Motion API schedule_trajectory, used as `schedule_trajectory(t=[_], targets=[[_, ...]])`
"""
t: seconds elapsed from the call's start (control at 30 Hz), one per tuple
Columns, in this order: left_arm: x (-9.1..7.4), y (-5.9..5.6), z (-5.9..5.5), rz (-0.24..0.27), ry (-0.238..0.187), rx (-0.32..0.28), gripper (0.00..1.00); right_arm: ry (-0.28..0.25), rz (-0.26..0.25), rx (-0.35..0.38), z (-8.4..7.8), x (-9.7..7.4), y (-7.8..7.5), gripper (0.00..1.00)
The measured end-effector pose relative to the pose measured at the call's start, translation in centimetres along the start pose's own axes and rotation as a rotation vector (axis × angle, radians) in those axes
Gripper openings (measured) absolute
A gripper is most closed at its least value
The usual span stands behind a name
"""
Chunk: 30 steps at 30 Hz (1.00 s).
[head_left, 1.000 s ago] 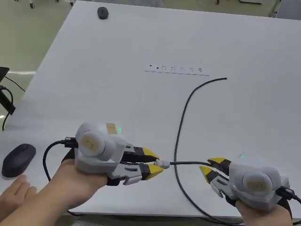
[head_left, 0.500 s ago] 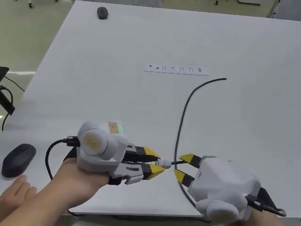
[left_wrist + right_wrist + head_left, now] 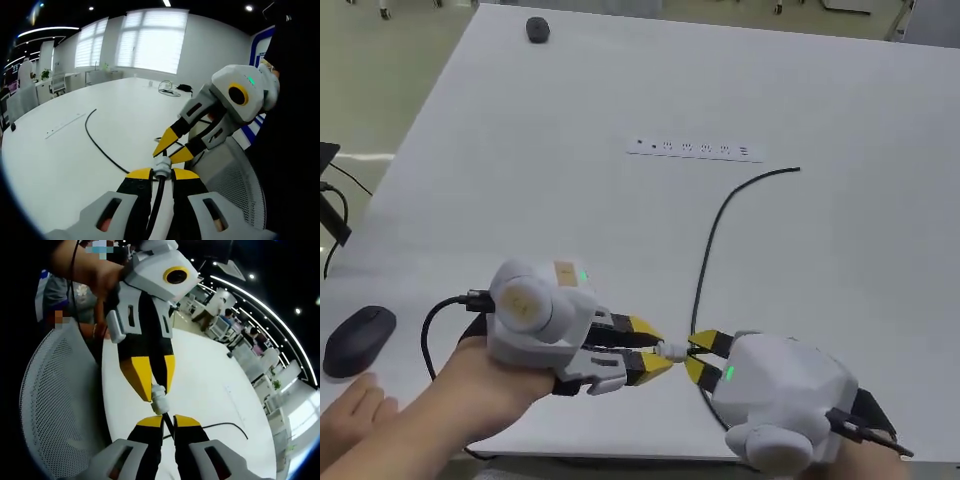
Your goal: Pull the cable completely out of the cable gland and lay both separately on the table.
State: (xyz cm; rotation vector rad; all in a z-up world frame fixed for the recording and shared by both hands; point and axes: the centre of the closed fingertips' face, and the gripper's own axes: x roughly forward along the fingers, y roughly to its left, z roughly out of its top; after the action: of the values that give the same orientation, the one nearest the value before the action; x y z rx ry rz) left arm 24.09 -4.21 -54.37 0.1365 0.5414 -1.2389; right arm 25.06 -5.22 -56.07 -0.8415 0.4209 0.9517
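Closing in since the earlier frame, the right gripper has slid along the black cable and now sits just beside the white cable gland, its jaws pinched onto the cable. Facing it, the left gripper stays clamped on the gland. Beyond the gland, the cable's free length curves away across the table.

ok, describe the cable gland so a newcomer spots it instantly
Near edge of the white table: the left gripper and right gripper meet tip to tip. The cable gland is the small pale-grey fitting between the left gripper's yellow tips, the only light piece on the black cable.
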Motion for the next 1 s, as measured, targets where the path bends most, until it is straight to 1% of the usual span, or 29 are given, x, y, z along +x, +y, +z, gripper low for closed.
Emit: schedule_trajectory(t=[0.07, 0.13, 0.17, 0.2, 0.23, 0.37, 0.53, 0.67, 0.7, 0.8, 0.83, 0.97, 1.0], targets=[[0.0, -0.1, 0.0, 0.000, -0.002, 0.003, 0.15, 0.001, 0.000, 0.012, -0.2, -0.1, 0.0, 0.02], [0.0, -0.2, 0.2, -0.002, -0.010, 0.007, 0.15, -0.006, 0.000, 0.045, -0.3, -0.2, 0.0, 0.02], [0.1, -0.2, 0.2, -0.003, -0.010, 0.008, 0.15, -0.004, -0.004, 0.054, -0.4, -0.2, 0.0, 0.01], [0.0, -0.2, 0.3, 0.000, -0.014, 0.012, 0.15, -0.014, -0.028, 0.072, -0.4, -0.4, -0.4, 0.01], [0.0, -0.1, 0.5, 0.001, -0.020, 0.006, 0.15, -0.021, -0.028, 0.090, -0.5, -0.4, -0.5, 0.01], [-0.1, -0.1, 0.6, 0.004, -0.020, 0.012, 0.15, -0.026, -0.028, 0.200, -1.3, -0.6, -0.9, 0.01], [-0.2, 0.0, 0.6, 0.011, -0.021, 0.014, 0.15, -0.022, -0.031, 0.344, -2.8, -0.7, -1.5, 0.02], [-0.2, 0.0, 0.5, 0.014, -0.017, 0.018, 0.15, -0.006, -0.039, 0.405, -4.2, -0.7, -2.0, 0.02], [-0.2, 0.0, 0.5, 0.014, -0.017, 0.018, 0.15, -0.005, -0.041, 0.434, -4.6, -0.7, -2.1, 0.02], [-0.2, 0.0, 0.5, 0.015, -0.017, 0.017, 0.15, -0.001, -0.040, 0.489, -5.6, -0.8, -2.3, 0.02], [-0.3, -0.1, 0.5, 0.016, -0.016, 0.017, 0.15, -0.002, -0.042, 0.526, -5.9, -0.7, -2.4, 0.02], [-0.3, 0.0, 0.5, 0.018, -0.016, 0.019, 0.15, 0.006, -0.045, 0.587, -6.8, -0.7, -2.5, 0.02], [-0.3, 0.0, 0.5, 0.019, -0.016, 0.022, 0.15, 0.001, -0.044, 0.624, -7.1, -0.7, -2.6, 0.02]])
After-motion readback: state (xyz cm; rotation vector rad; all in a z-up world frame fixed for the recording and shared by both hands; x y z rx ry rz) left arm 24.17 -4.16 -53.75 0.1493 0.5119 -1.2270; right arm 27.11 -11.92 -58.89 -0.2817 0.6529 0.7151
